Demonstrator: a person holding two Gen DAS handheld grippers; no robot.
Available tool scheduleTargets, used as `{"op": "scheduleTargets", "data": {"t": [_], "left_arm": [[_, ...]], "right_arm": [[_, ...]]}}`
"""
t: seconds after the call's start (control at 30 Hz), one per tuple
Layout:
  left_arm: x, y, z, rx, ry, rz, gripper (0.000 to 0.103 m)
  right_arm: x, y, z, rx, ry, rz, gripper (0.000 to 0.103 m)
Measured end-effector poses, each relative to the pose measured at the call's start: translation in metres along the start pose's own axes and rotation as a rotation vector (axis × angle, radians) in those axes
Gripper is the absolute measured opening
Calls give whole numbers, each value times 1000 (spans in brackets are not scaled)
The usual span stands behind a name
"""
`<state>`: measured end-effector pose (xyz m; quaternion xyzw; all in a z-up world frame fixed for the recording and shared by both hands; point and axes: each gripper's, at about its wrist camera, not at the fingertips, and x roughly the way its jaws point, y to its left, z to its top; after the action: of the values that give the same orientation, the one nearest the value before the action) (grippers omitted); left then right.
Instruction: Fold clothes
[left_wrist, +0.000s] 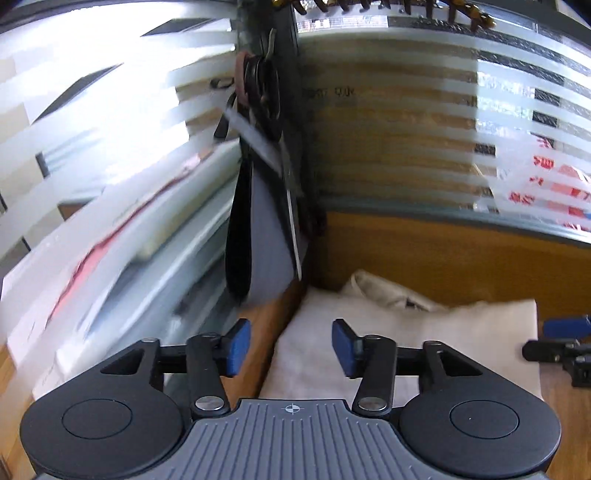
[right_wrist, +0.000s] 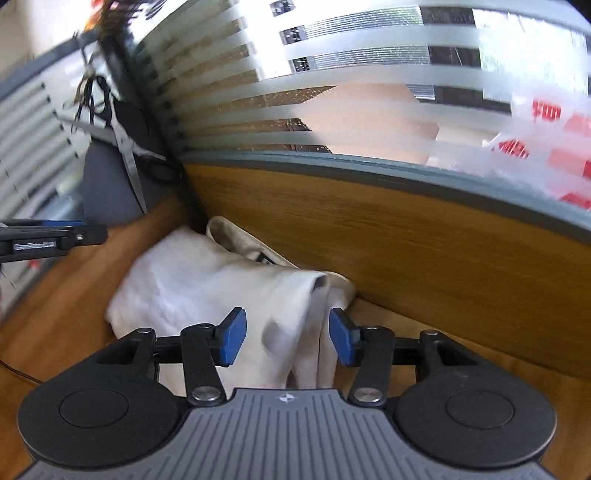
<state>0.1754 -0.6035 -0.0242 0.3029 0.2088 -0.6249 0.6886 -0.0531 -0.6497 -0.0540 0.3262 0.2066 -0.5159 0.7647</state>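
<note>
A cream-white garment (left_wrist: 406, 339) lies folded on the wooden desk (left_wrist: 255, 317), pushed into the corner against the partition. My left gripper (left_wrist: 291, 347) is open over the garment's left edge; its right pad is above cloth, its left pad above bare wood. My right gripper (right_wrist: 287, 336) is open too, over the garment's (right_wrist: 207, 280) right end. A rumpled fold of cloth shows between its blue pads, and neither pad presses on it. Each gripper shows at the other view's edge: the right gripper (left_wrist: 565, 343) and the left gripper (right_wrist: 48, 236).
A wooden partition (right_wrist: 406, 236) topped with frosted striped glass (right_wrist: 332, 88) closes the back and left sides. A grey bag (left_wrist: 266, 240) with a black strap hangs in the corner just behind the garment. Bare desk wood (right_wrist: 55, 314) lies left of the cloth.
</note>
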Motion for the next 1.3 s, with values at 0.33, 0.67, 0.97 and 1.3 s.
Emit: {"op": "scheduleTargets", "data": {"t": [0.33,0.67,0.97,1.3], "left_arm": [[-65,-9,-36,-88,74,-22,89],[-159,-46,-62,-176,70,32,103],[-243,-64,-109,-293,55,133,103],[-318,-89,-169,-422,52,218,103]], "right_arm": [[-41,17,-8,-166,21,0,74],[-101,52,-14,-273,17,97,88],[-159,73,-29,-346,15,173,97],[-212,80,-61,-418,29,210,102]]}}
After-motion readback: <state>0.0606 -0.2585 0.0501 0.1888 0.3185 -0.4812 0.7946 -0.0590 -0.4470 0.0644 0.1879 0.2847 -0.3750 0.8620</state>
